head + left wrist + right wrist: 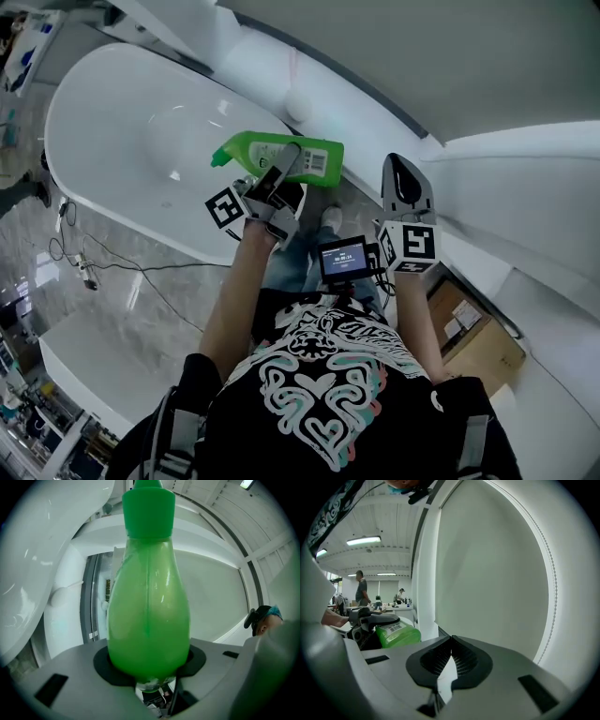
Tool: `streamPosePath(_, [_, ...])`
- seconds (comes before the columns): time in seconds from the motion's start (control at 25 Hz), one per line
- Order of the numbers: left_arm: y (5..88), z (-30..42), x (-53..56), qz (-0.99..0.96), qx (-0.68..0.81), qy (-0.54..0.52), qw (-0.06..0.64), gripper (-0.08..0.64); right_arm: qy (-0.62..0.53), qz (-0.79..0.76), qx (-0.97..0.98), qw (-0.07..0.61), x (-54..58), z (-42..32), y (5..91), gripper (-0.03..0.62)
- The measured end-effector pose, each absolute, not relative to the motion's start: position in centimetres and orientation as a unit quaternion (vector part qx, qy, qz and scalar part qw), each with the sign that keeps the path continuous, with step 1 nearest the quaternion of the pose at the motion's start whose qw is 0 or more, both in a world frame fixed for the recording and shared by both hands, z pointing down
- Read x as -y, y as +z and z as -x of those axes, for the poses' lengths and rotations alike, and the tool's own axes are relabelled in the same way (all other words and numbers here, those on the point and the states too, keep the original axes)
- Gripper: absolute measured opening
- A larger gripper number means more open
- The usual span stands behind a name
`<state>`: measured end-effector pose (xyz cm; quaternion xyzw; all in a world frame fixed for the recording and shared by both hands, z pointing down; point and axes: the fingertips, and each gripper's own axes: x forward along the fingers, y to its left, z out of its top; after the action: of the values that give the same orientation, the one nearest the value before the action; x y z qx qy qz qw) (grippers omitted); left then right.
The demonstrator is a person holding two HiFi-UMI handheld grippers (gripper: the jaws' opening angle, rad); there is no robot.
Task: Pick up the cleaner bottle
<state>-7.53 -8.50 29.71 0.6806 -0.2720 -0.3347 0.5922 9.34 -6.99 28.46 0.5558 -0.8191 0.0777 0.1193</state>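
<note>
Bathtub (112, 131), white, fills the left of my head view, set on grey marble floor (141, 291). Over its near rim my left gripper (284, 167) pinches the green cleaner bottle (246, 150) round its body, clear of any surface. That gripper's own view shows little but bottle, cap (148, 508) uppermost. The head view gives the lie of it: long axis about level, cap toward the tub, label end rightward. My right gripper (405, 183) hangs empty, jaws pressed together. Only its view shows people (361, 588) at far benches. A cardboard box (478, 342) sits far right.
</note>
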Motion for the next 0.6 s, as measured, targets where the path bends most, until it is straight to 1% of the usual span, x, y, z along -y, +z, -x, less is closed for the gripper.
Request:
streamPosePath(0.24, [26.6,7.5,6.5,-0.69,0.27,-0.339,0.579,0.196,0.065,-0.546,0.831,0.088,5.0,-9.1,25.5,0.028])
streamPosePath(0.6, [23.2,7.3,3.4,-0.722,0.257,-0.333,0.549,0.196,0.043,-0.551,0.828,0.091,1.0,-9.9,23.6,0.028])
